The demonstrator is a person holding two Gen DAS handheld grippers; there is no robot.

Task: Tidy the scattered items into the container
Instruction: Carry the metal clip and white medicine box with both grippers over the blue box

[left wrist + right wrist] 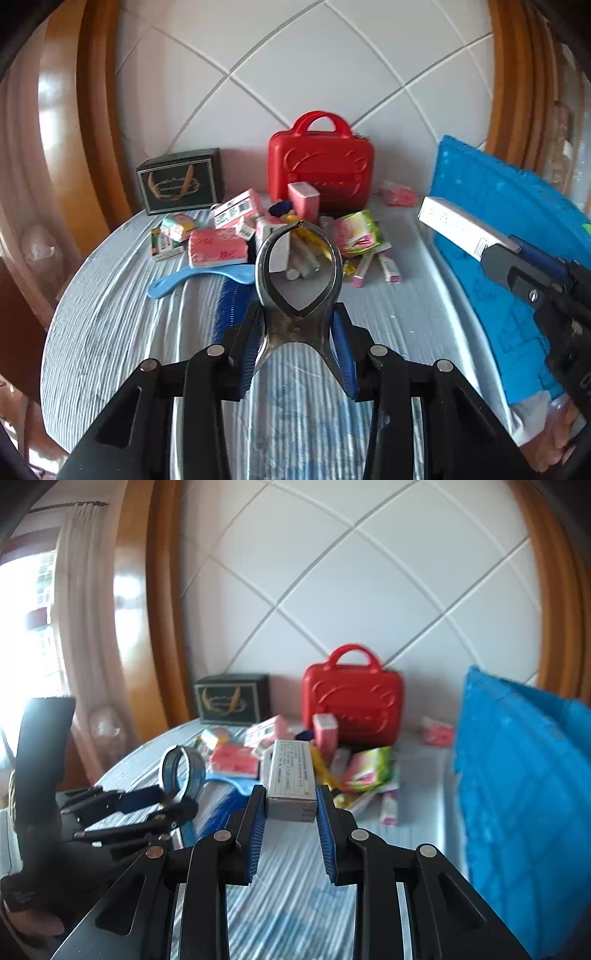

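My left gripper (298, 314) is shut on the pivot of metal pincers (291, 328), whose looped jaws point toward the pile. The pincers (184, 771) and my left gripper (162, 808) also show at the left of the right wrist view. My right gripper (291, 797) is shut on the near end of a long white-grey carton (291, 775), held above the bed. In the left wrist view the carton (458, 225) sticks out of my right gripper (513, 251) at the right. Scattered pink packs (218, 251) and a green packet (356, 230) lie ahead. A blue textured container wall (498, 206) (517, 775) stands on the right.
A closed red carry case (319, 173) (351, 705) stands behind the pile against the white padded headboard. A black box (181, 181) sits at the back left. A blue brush (229, 295) with a light blue handle lies on the striped sheet (110, 295). A hand shows at the lower right.
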